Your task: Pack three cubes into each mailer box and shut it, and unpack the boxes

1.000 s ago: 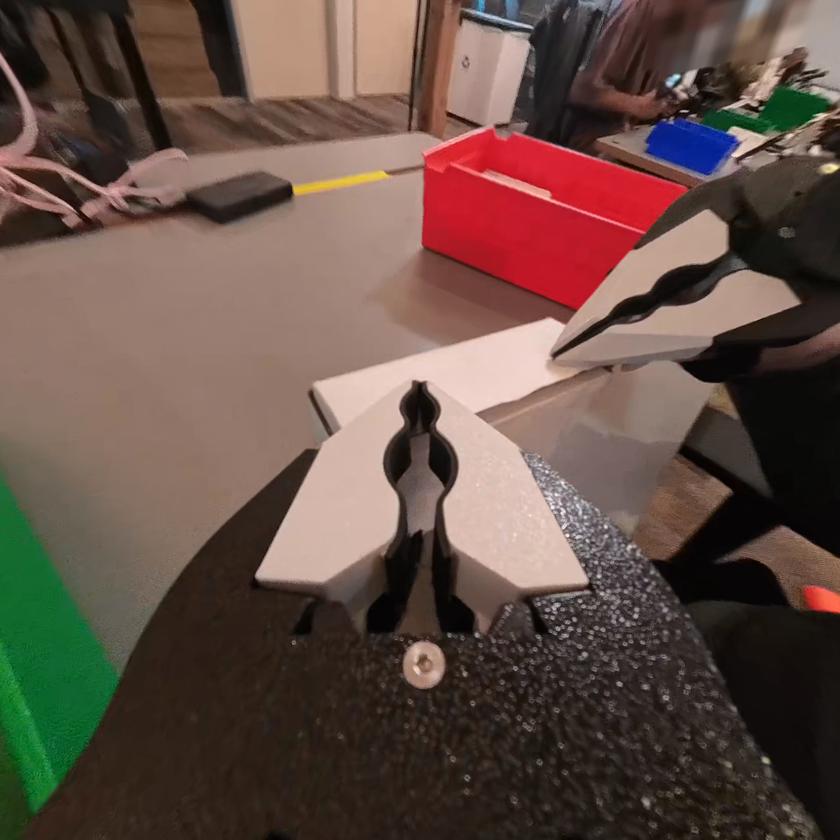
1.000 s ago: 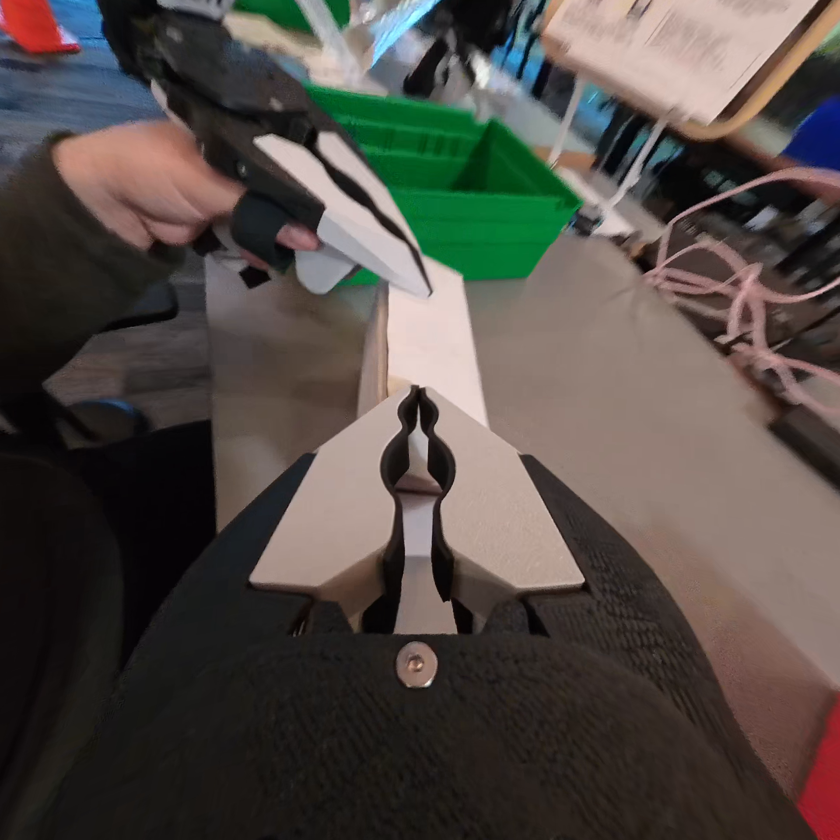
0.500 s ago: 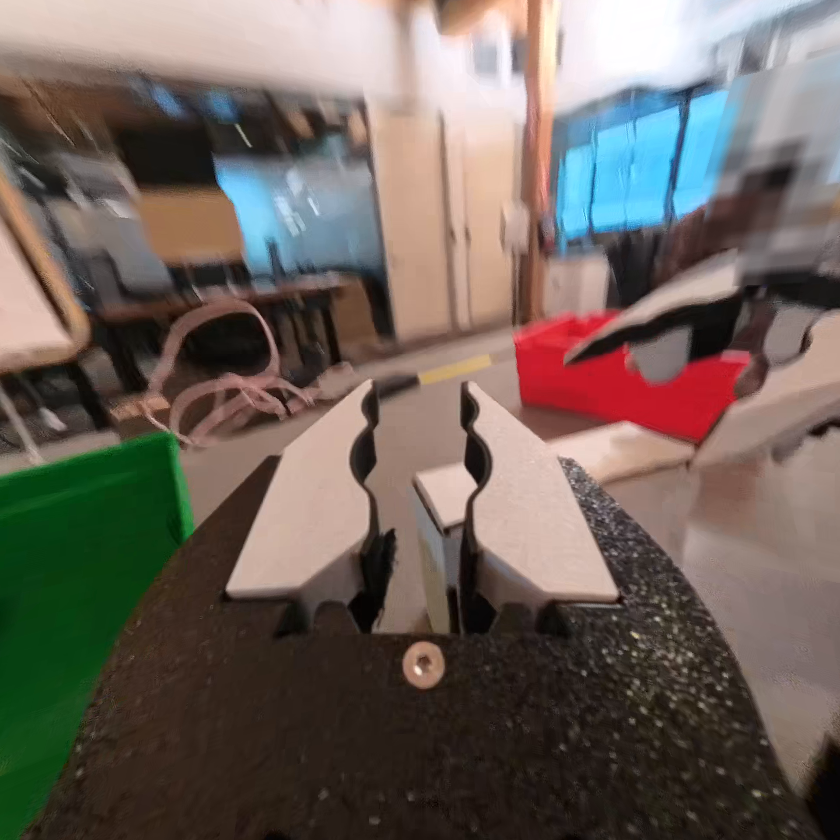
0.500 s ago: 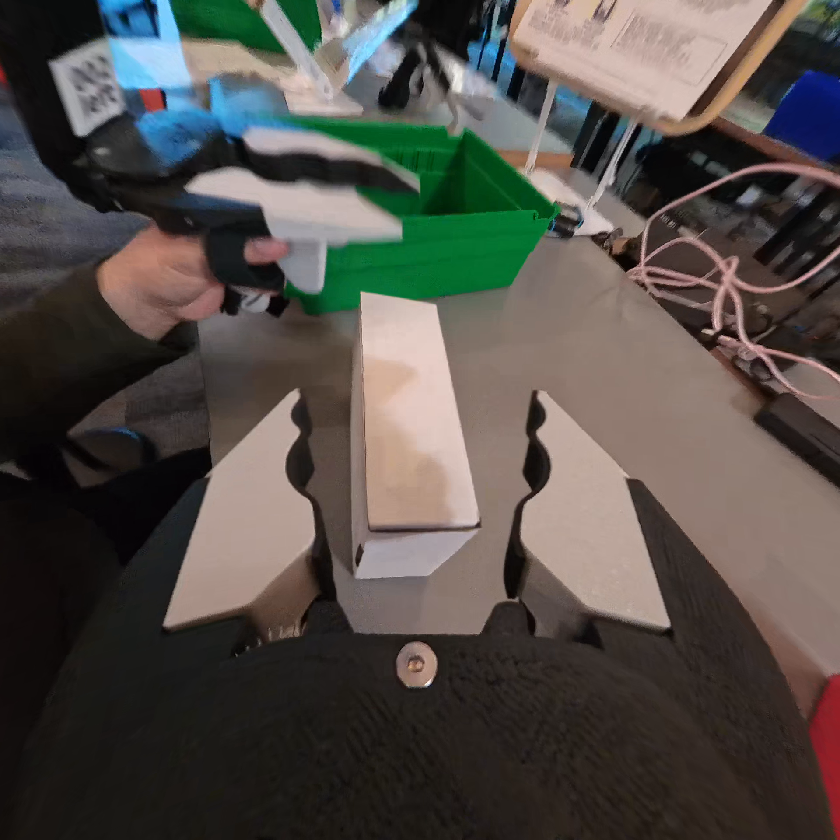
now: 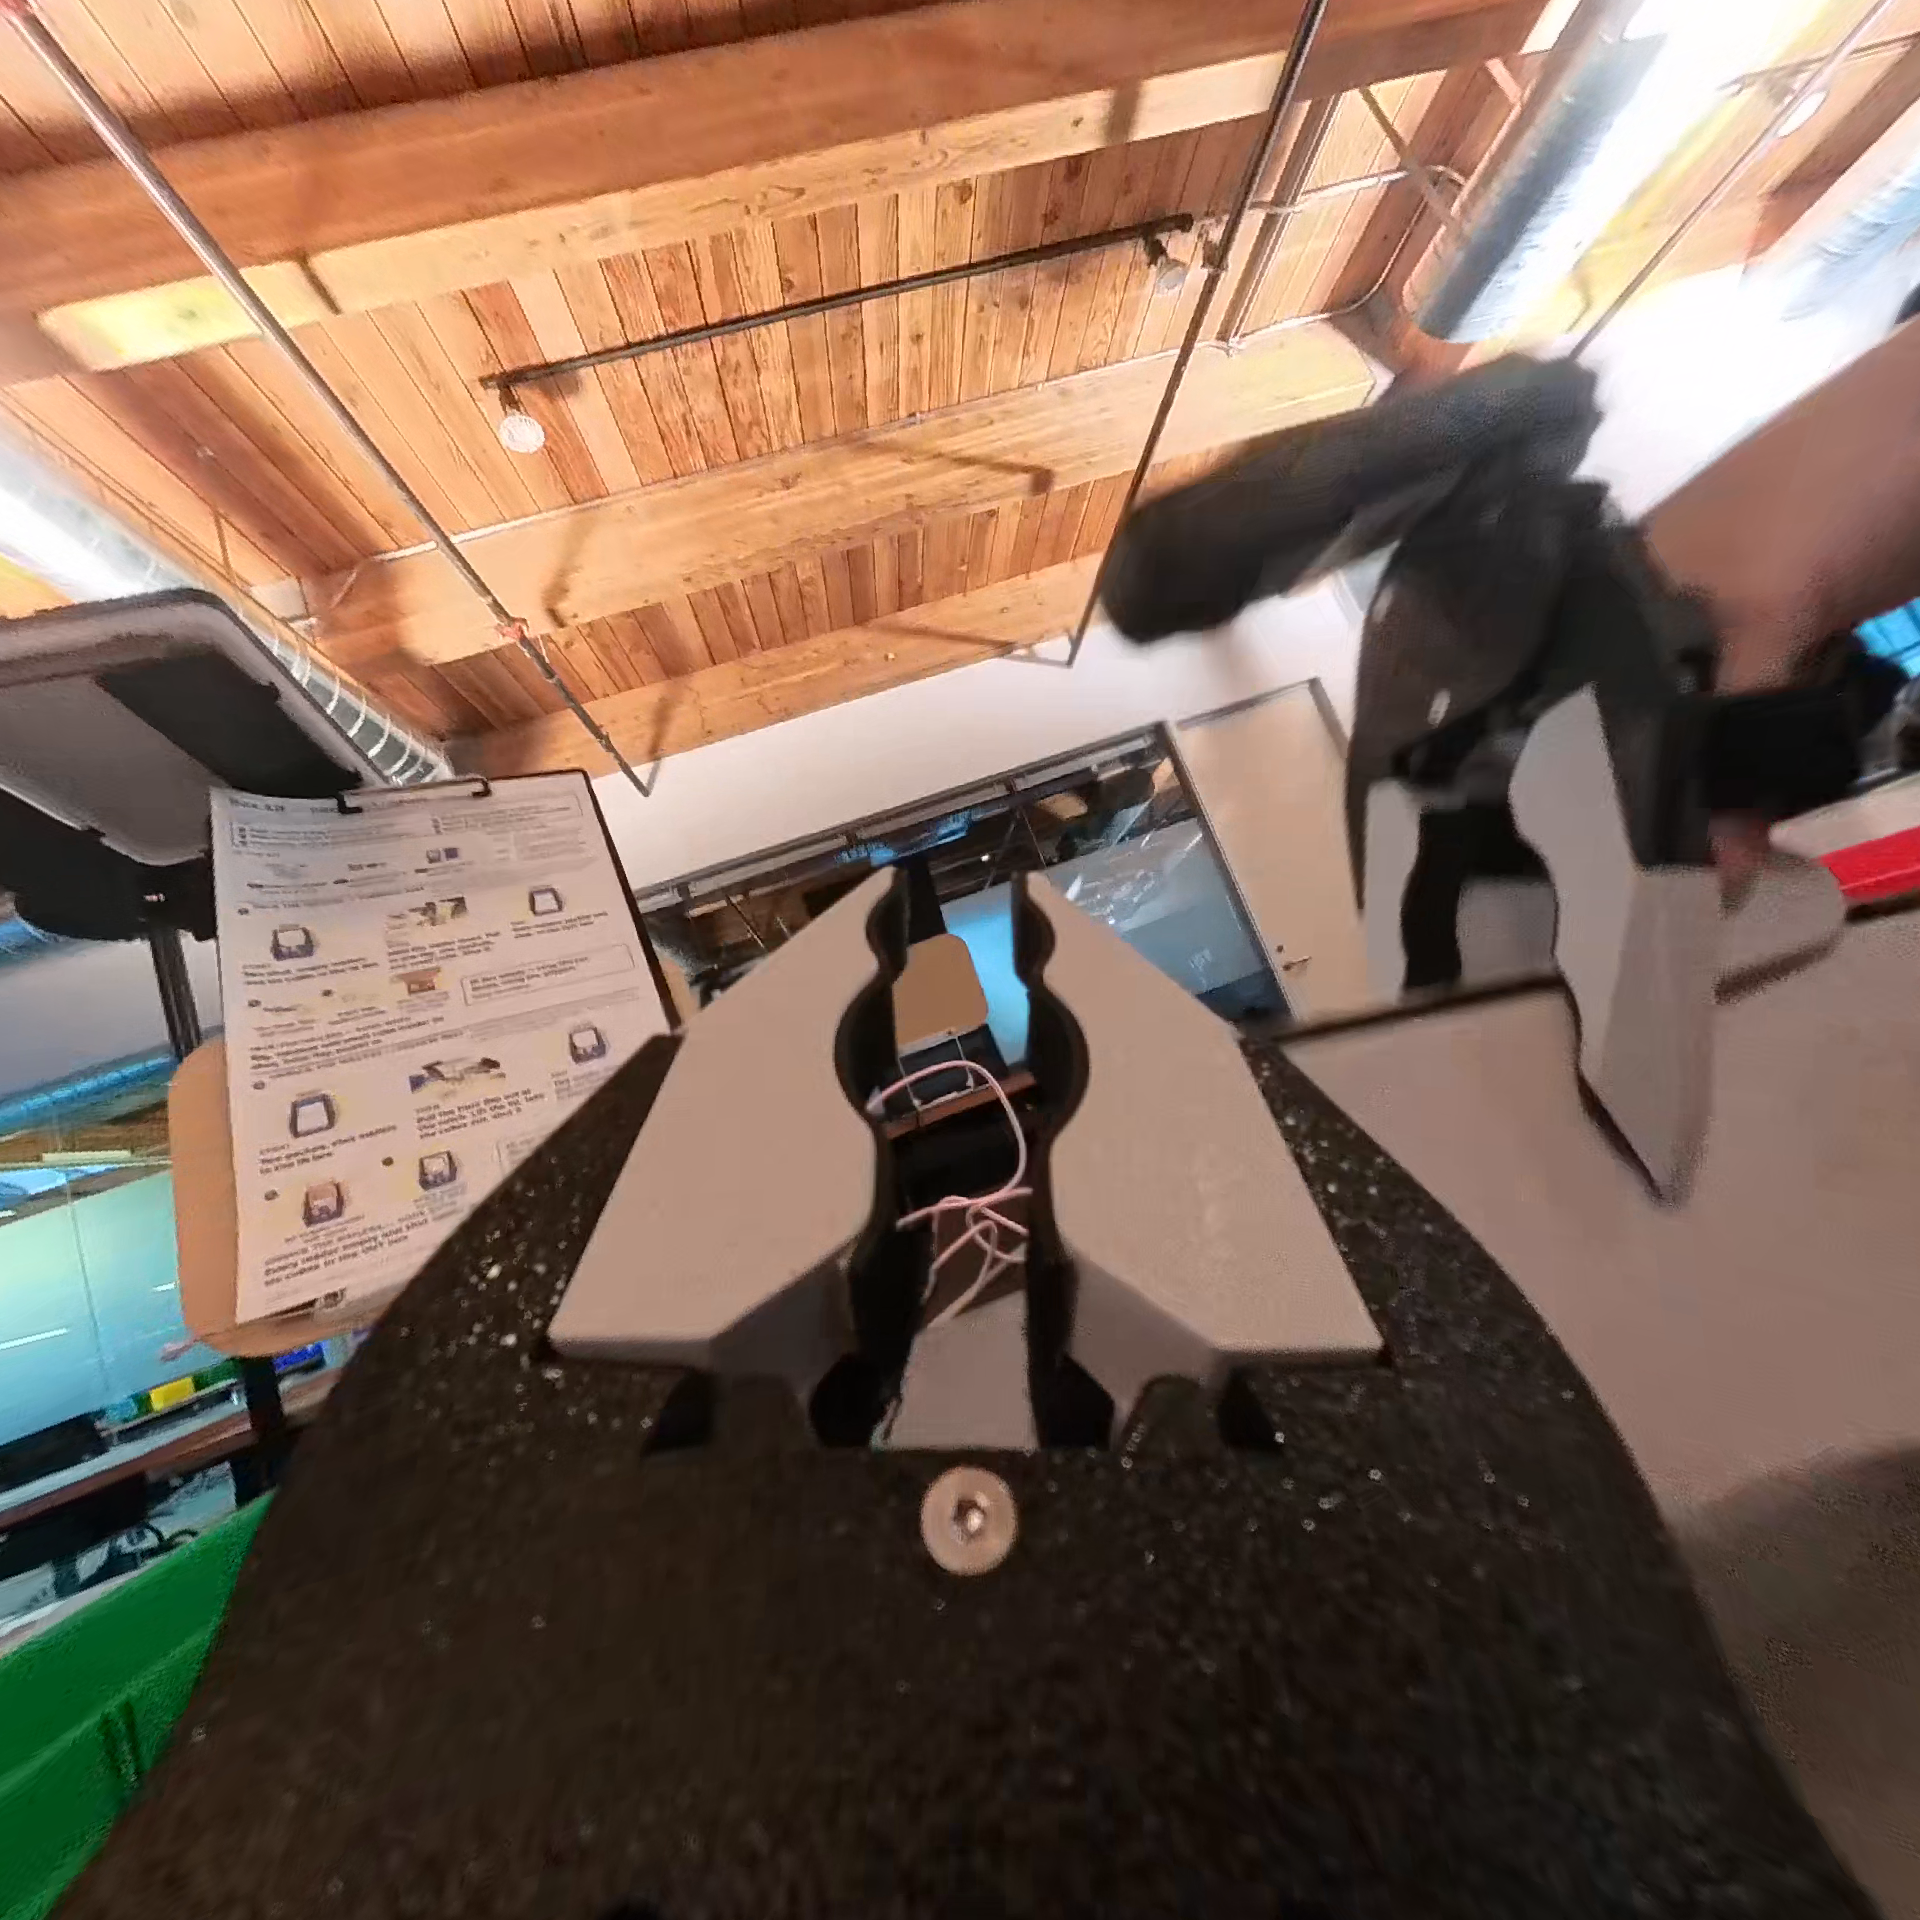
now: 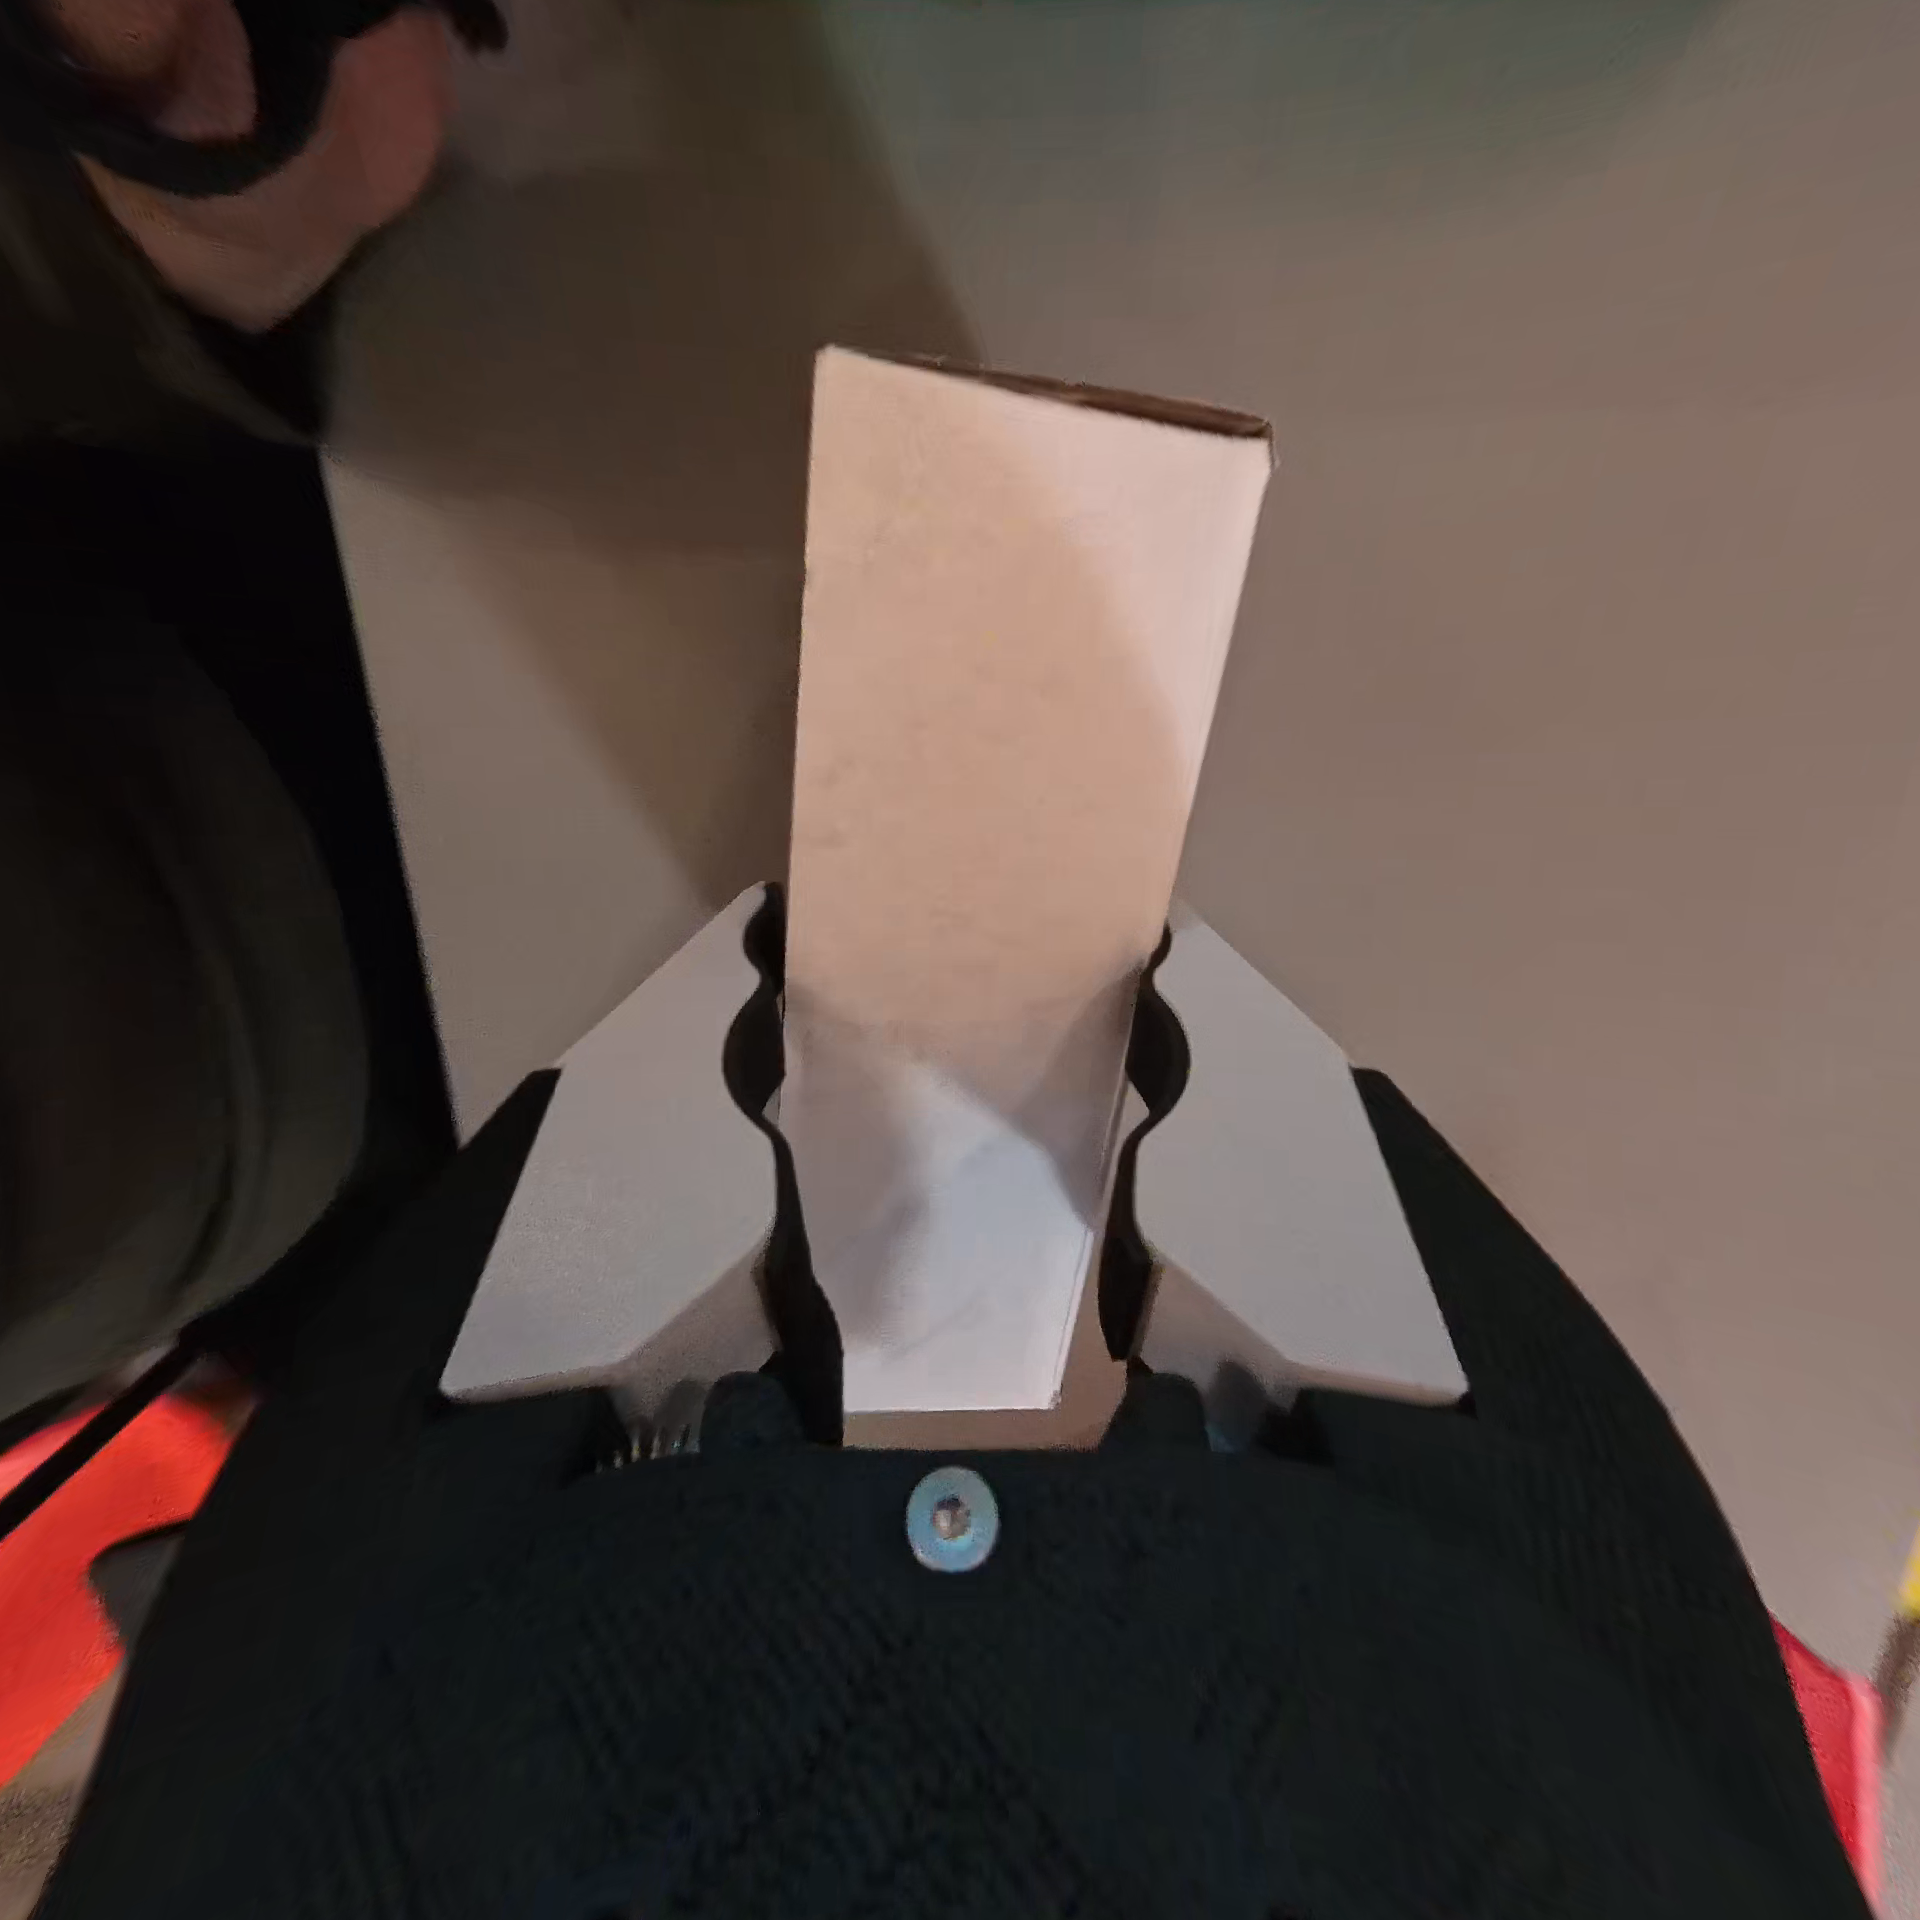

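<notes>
Right tongs are clamped on the white mailer box, both grey fingers pressed against its long sides near one end, and the box sticks out past the tips with its far end over the grey bench; whether that far end touches the bench I cannot tell. The box looks shut along the face we see, with a thin dark cardboard edge showing at the far end. Top left of the right wrist view, a hand with a dark strap across it sits above a dark sleeve, and a red bin peeks in at the lower left corner. Over to the left wrist view: the left tongs are tipped up toward the wooden ceiling, fingers slightly parted with clear daylight between the tips and nothing in them. Through that gap, far behind, a tangle of pink cable. A clipboard with a printed sheet stands to the left, a green bin sits at the lower left corner, and at the right the other tongs show blurred, their grey fingers gripping the pale box over the bench
</notes>
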The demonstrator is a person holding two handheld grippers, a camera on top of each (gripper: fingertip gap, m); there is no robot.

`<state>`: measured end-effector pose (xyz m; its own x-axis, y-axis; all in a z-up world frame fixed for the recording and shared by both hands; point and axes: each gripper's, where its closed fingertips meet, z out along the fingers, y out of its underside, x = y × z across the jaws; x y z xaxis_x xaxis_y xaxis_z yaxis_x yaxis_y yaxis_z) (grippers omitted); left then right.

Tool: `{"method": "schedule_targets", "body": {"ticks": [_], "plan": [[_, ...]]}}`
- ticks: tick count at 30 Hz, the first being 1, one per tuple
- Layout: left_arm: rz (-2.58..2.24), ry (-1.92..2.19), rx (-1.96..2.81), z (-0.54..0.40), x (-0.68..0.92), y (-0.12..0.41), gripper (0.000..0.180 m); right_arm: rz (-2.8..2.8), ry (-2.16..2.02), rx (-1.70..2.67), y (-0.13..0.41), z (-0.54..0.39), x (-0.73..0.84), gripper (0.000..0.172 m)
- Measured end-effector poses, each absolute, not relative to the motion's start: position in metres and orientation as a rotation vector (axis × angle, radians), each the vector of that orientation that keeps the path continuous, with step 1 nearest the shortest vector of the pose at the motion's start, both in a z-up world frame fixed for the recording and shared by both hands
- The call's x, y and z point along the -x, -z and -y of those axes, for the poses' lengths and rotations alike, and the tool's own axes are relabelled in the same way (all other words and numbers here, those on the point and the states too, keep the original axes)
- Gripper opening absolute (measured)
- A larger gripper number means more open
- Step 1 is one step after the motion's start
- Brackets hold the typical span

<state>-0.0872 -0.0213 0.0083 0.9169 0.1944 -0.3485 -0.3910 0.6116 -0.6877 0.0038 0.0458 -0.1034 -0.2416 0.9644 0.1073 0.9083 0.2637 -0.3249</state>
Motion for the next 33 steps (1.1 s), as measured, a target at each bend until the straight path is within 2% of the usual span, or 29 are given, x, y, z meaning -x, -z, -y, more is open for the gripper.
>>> {"method": "schedule_targets", "body": {"ticks": [1, 4, 8, 11, 20, 29, 30, 33], "plan": [[-0.244, -0.336, 0.861, 0.019, 0.088, -0.007, 0.018, 2.185, -0.28, 1.684, 0.089, -0.052, -0.007, 0.064], [-0.237, -0.293, 0.879, 0.015, 0.088, -0.005, 0.019, 1.947, -0.208, 1.49, 0.027, -0.079, -0.033, 0.062], [-0.234, -0.237, 0.927, 0.006, 0.085, 0.0, 0.021, 1.668, 0.106, 1.277, -0.052, -0.137, -0.108, 0.062], [-0.243, -0.23, 0.967, -0.001, 0.084, 0.004, 0.022, 1.577, 0.422, 1.233, -0.07, -0.189, -0.178, 0.062], [-0.232, -0.17, 1.038, -0.012, 0.087, 0.013, 0.021, 1.858, 0.899, 1.102, 0.021, -0.275, -0.284, 0.063], [-0.256, -0.164, 1.054, -0.015, 0.083, 0.016, 0.02, 1.979, 0.857, 0.96, 0.08, -0.299, -0.289, 0.065], [-0.26, -0.162, 1.058, -0.015, 0.082, 0.016, 0.019, 2.013, 0.826, 1.037, 0.09, -0.3, -0.294, 0.069], [-0.265, -0.148, 1.068, -0.016, 0.081, 0.018, 0.018, 2.087, 0.798, 1.224, 0.115, -0.303, -0.309, 0.099]]}}
